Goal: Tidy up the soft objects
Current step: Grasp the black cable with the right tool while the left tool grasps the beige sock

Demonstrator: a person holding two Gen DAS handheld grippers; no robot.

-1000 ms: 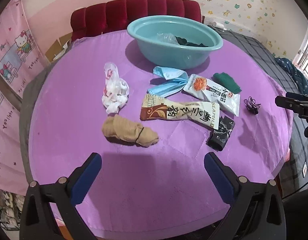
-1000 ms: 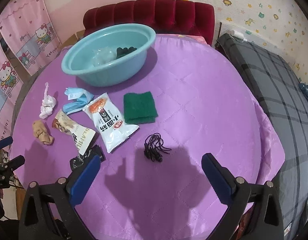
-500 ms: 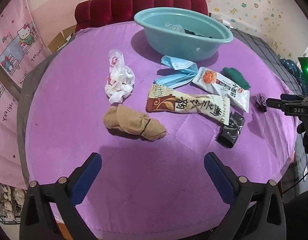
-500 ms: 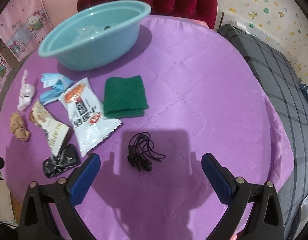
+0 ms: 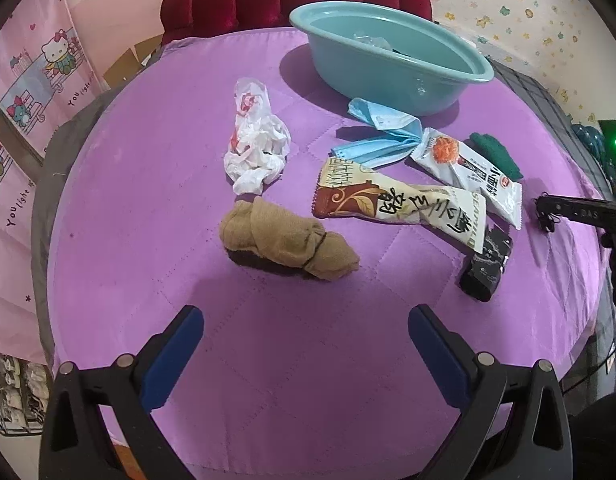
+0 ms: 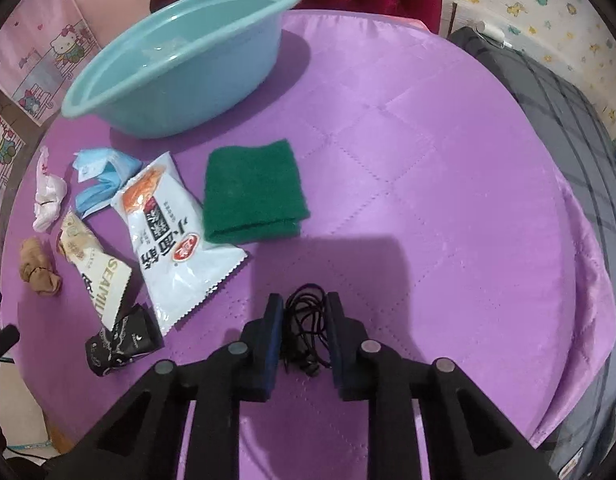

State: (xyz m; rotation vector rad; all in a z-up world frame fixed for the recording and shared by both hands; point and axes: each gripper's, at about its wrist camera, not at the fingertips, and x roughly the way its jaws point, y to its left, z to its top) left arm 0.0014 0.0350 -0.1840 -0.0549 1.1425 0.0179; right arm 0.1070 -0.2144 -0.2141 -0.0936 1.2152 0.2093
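Observation:
My right gripper (image 6: 304, 306) is low on the purple table, its jaws closed around a tangle of black cord (image 6: 306, 322). My left gripper (image 5: 306, 320) is open and empty above the table's near edge, just short of a rolled tan sock (image 5: 286, 240). A crumpled white plastic bag (image 5: 256, 140), a blue face mask (image 5: 378, 132), two snack packets (image 5: 396, 204) (image 6: 172, 236), a black pouch (image 5: 486, 264) and a folded green cloth (image 6: 252, 190) lie on the table. A teal basin (image 6: 176, 72) stands at the back.
The round table (image 6: 428, 140) has a purple quilted cover. A red padded headboard (image 5: 292, 0) stands behind it. A grey plaid bed (image 6: 568, 120) is to the right. Pink cartoon curtains (image 5: 24, 100) hang on the left.
My right gripper has come down over the black cord and its jaws have closed around it. My left gripper has moved a little closer to the tan sock and stays open.

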